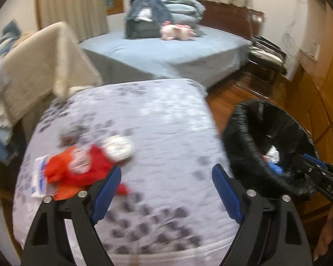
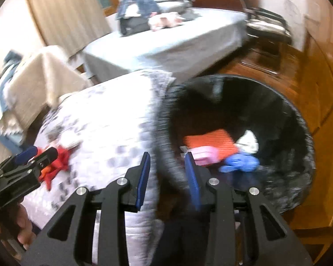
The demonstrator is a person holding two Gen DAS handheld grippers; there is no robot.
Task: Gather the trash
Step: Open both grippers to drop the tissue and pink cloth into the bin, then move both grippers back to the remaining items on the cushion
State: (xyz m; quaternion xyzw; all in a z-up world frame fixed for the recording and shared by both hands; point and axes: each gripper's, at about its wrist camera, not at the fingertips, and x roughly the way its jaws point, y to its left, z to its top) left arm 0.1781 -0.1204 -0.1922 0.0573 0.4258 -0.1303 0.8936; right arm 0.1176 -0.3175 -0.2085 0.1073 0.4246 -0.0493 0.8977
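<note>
On the grey patterned cover (image 1: 166, 122) lie a red wrapper (image 1: 77, 170), a crumpled white wad (image 1: 118, 147) and a white-and-blue packet (image 1: 38, 177). My left gripper (image 1: 166, 169) hangs open and wide above the cover, just right of the red wrapper, with nothing between its fingers. To the right stands a black-lined bin (image 2: 295, 133) holding an orange flat piece (image 2: 211, 141), a pink item (image 2: 205, 155), a blue crumpled item (image 2: 239, 163) and white paper (image 2: 247, 143). My right gripper (image 2: 167, 157) is over the bin's near rim, partly open and empty. Both views are blurred.
Behind the cover is a bed with a blue sheet (image 1: 166, 53), a pink plush toy (image 1: 177, 32) and piled clothes (image 1: 157, 11). A beige-draped piece of furniture (image 1: 44, 66) stands left. Wooden floor (image 1: 233, 93), a dark chair (image 1: 266, 55) and wooden cabinets (image 1: 317, 93) lie right.
</note>
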